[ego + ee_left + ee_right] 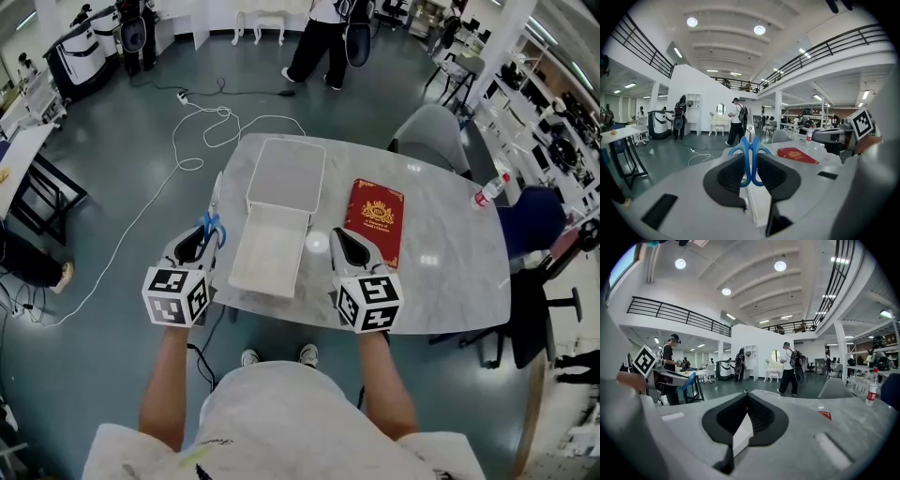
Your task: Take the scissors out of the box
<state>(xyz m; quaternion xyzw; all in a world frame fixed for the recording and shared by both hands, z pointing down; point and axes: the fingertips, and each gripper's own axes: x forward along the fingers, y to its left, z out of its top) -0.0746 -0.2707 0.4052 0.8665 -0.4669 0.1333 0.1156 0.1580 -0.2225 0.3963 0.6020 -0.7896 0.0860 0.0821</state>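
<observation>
Blue-handled scissors (215,214) hang over the left edge of the marble table (441,272), blades pointing away from me. My left gripper (208,234) is shut on their handles; in the left gripper view the blue loops (750,146) stand upright between the black pads (733,176). The open white box (251,187) lies mid-table with its lid (272,253) folded toward me, and nothing shows inside it. My right gripper (336,236) hovers at the lid's right corner. Its jaws meet at the tips (747,397) and hold nothing.
A red book (376,216) lies right of the box. A water bottle (489,190) stands at the table's far right edge, with a grey chair (431,136) behind the table. A white cable (202,127) runs across the floor to the left. A person (319,42) walks in the background.
</observation>
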